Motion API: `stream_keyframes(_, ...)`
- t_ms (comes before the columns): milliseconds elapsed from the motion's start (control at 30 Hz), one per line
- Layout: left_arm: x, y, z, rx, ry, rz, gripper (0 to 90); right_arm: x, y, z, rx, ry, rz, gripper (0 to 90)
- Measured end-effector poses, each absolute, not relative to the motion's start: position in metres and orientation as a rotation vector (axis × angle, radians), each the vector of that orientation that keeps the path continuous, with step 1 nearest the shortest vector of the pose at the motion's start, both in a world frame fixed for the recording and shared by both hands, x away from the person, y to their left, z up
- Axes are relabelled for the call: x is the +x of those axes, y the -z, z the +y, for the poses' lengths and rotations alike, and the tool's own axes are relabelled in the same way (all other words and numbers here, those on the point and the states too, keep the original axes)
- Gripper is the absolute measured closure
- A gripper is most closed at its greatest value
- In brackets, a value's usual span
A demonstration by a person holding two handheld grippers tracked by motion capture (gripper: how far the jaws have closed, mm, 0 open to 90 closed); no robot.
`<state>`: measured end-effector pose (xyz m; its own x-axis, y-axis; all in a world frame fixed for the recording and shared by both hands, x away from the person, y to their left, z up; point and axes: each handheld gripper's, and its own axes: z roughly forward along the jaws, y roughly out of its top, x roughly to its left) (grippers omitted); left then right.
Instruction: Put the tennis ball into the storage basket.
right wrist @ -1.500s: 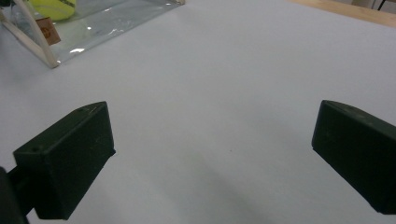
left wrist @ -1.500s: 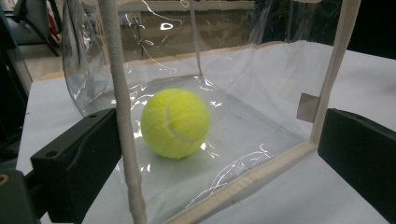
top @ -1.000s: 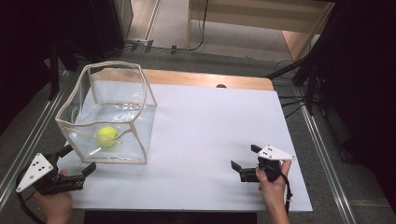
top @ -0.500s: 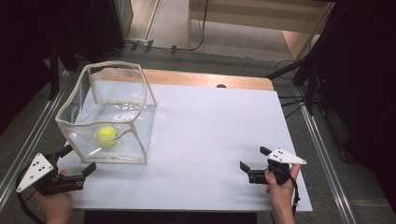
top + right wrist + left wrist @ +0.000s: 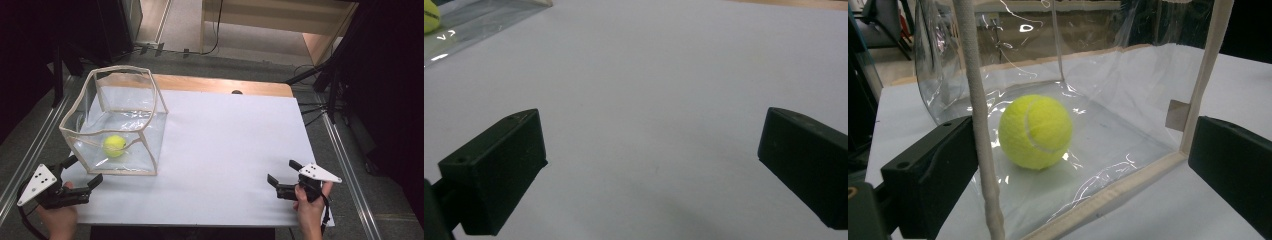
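Left tongs (image 5: 84,171) are hovering open at lower left of the high view, just before the clear box's (image 5: 150,131) near corner. Right tongs (image 5: 281,172) are gaping open, empty, at lower right over the white surface (image 5: 230,145). Ball (image 5: 114,145) is sitting inside the box, left of centre.

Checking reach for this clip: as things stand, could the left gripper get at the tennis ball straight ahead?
Probably not straight ahead. The left gripper is open and faces the tennis ball, but the clear box wall and its cream corner edge stand between them. The box's top looks open, so going over the rim seems the free way.
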<state>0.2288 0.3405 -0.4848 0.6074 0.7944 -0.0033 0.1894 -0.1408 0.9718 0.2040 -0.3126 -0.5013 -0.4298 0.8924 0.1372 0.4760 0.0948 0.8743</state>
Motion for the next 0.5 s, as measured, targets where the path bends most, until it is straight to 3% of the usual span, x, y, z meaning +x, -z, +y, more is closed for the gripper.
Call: stream_keyframes(500,0.229,0.484,0.343,1.650,-0.632,0.824,0.1,0.192,0.507,-0.335,1.359,-1.308,1.862,0.0)
